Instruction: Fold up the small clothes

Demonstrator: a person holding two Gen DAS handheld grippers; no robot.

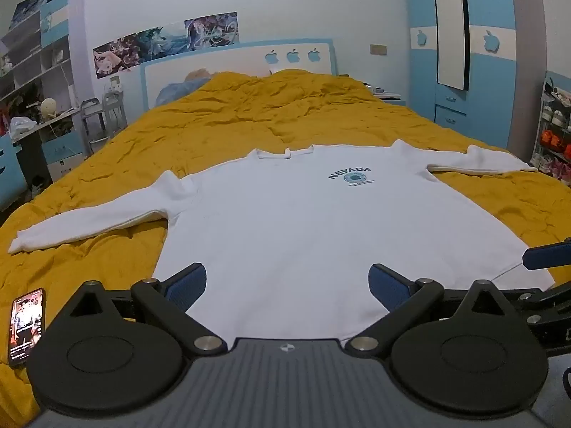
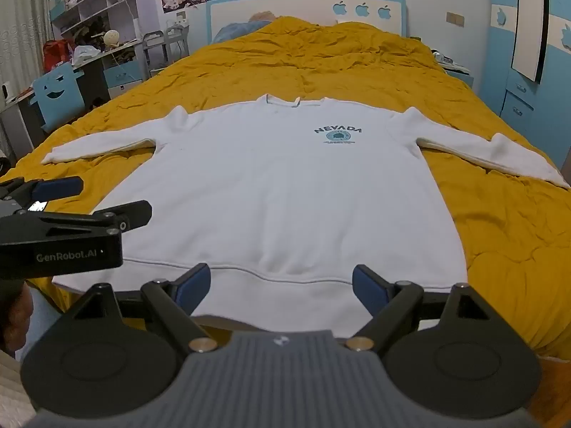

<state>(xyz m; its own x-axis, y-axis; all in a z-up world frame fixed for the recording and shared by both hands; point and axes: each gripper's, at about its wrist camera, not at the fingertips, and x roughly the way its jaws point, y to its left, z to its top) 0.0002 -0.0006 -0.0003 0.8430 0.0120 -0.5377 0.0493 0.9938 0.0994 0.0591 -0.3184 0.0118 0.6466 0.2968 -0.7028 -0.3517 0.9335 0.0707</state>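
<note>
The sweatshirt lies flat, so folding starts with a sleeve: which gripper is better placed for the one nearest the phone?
Left. The left gripper, open, hangs over the sweatshirt hem on the phone side; that sleeve lies nearer it.

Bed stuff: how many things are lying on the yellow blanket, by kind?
Sweatshirt: 1
Phone: 1
Total: 2
</note>
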